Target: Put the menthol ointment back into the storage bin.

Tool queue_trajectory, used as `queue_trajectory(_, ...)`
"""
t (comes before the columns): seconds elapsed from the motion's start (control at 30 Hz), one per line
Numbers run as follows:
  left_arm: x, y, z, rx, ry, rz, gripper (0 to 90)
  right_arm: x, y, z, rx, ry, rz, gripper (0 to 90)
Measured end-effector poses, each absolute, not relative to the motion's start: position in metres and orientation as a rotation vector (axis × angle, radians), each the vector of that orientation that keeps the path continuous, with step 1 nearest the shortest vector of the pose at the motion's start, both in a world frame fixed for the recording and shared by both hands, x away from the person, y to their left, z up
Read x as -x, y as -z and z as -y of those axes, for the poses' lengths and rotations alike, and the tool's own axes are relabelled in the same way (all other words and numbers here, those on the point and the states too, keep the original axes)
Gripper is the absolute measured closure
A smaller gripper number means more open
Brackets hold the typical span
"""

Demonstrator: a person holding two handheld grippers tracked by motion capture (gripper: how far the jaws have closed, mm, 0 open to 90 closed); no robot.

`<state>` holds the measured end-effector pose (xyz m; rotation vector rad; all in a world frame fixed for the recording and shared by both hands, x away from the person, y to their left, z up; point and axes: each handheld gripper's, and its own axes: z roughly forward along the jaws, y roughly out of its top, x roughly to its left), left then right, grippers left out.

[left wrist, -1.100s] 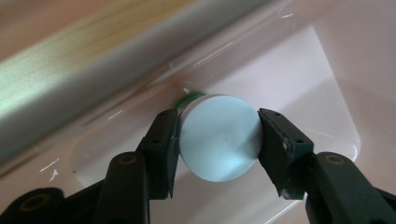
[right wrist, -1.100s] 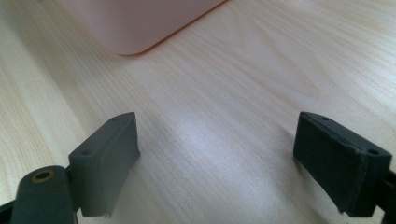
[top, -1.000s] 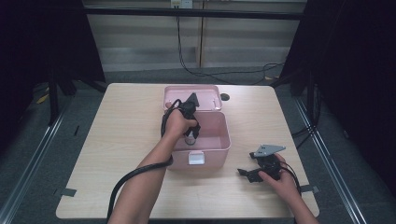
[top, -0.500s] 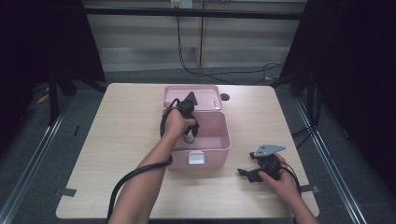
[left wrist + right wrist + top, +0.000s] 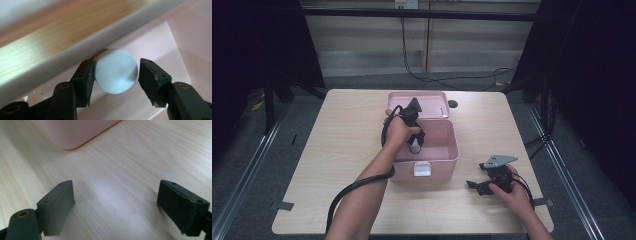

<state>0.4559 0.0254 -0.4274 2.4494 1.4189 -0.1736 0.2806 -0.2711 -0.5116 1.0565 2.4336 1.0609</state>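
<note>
Pink box (image 5: 447,150) interior, left tongs (image 5: 115,72) around white cylinder (image 5: 116,71); right tongs (image 5: 125,205) wide, empty.

The pale wooden table (image 5: 337,150) stood on a grey floor (image 5: 242,200). Near the table's far edge, right of the middle, a small dark round thing (image 5: 453,104) lay on the wood. Beyond the table, black cables (image 5: 447,80) trailed over the floor below a light panelled wall (image 5: 362,45). Black curtains (image 5: 257,45) hung to the left and right of the table. A metal rail (image 5: 247,165) ran along the floor at the table's left, and a strip of tape (image 5: 282,205) lay by its near left corner.
</note>
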Motion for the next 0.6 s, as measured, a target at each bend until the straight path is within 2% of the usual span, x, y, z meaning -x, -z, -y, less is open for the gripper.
queue_trajectory(0.6,-0.446,0.393,-0.045,-2.427,0.16,-1.375,44.7,-0.281,0.512,0.271,-1.056,-1.061,-2.434,13.4)
